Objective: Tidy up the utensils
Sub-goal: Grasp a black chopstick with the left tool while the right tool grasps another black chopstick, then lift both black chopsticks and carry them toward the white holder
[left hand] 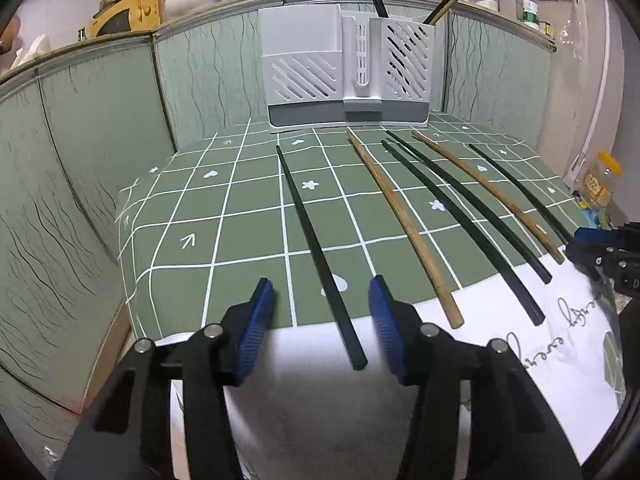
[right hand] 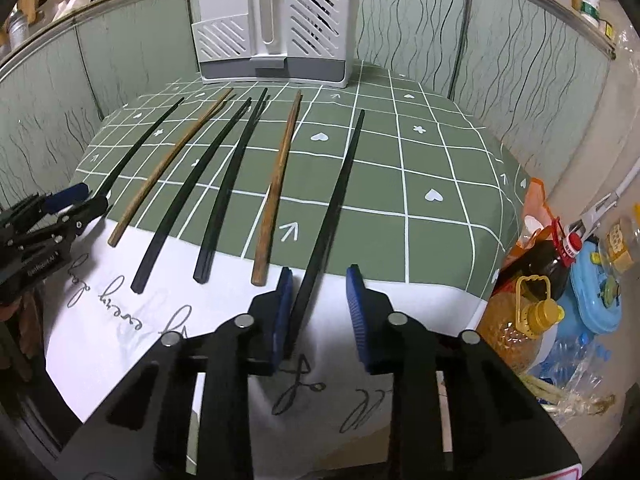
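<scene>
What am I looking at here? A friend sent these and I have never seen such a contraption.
There is no robot. A person holds two handheld grippers, and each has a fisheye camera looking along its blue-padded jaws. One picture comes from the left gripper, the other from the right gripper. On the green checked tablecloth lie six chopsticks, four black and two wooden. Behind them stands a white utensil holder with a few sticks already in it. Nothing is gripped yet. Each gripper's jaws stand open around an outermost black one: the left-end chopstick and the right-end chopstick.
</scene>
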{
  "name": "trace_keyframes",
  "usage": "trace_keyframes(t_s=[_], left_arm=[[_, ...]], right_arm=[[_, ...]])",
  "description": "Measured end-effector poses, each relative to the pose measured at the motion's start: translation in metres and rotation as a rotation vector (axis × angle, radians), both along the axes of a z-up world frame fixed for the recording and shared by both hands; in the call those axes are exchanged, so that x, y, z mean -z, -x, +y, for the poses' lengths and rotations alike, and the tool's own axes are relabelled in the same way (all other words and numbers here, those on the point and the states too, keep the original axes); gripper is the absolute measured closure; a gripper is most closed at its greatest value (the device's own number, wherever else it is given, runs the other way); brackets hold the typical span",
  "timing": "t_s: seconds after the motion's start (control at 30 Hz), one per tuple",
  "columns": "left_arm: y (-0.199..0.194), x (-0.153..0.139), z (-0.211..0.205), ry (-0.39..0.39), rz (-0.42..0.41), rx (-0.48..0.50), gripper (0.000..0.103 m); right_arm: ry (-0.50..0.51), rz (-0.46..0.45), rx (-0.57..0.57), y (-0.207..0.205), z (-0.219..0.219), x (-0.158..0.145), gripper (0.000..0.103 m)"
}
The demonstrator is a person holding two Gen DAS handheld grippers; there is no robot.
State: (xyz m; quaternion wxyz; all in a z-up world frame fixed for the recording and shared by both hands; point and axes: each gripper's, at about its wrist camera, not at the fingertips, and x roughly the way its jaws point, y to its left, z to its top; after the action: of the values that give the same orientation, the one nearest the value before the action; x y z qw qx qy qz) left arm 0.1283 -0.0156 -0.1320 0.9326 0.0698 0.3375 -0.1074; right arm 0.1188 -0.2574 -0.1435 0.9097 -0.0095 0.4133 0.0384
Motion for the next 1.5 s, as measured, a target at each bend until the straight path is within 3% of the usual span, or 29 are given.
trace_keyframes(t_s=[0.1, 0.3, 0.4, 0.97, 1.5], left_arm=[[-0.001, 0.000, 0.000, 0.003, -0.006, -0.012, 0.067], [-0.003, 0.001, 0.000, 0.001, -0.012, -0.013, 0.093], [-0.005, 0.001, 0.003, 0.016, -0.006, -0.022, 0.097], [-0.001, -0.022, 0.016, 0.091, -0.031, -0.021, 0.097], [0.006, -0.071, 0.024, 0.136, -0.086, 0.014, 0.097]], right_arm=[[-0.007, -0.009, 0.007, 0.000, 0.002, 0.002, 0.089], [-0.052, -0.008, 0.028, -0.004, -0.004, 0.003, 0.094], [-0.055, -0.009, 0.037, -0.005, -0.005, 0.003, 0.097], [-0.101, -0.052, 0.044, 0.005, -0.018, -0.014, 0.097], [-0.115, -0.183, 0.044, 0.019, -0.027, -0.069, 0.097]])
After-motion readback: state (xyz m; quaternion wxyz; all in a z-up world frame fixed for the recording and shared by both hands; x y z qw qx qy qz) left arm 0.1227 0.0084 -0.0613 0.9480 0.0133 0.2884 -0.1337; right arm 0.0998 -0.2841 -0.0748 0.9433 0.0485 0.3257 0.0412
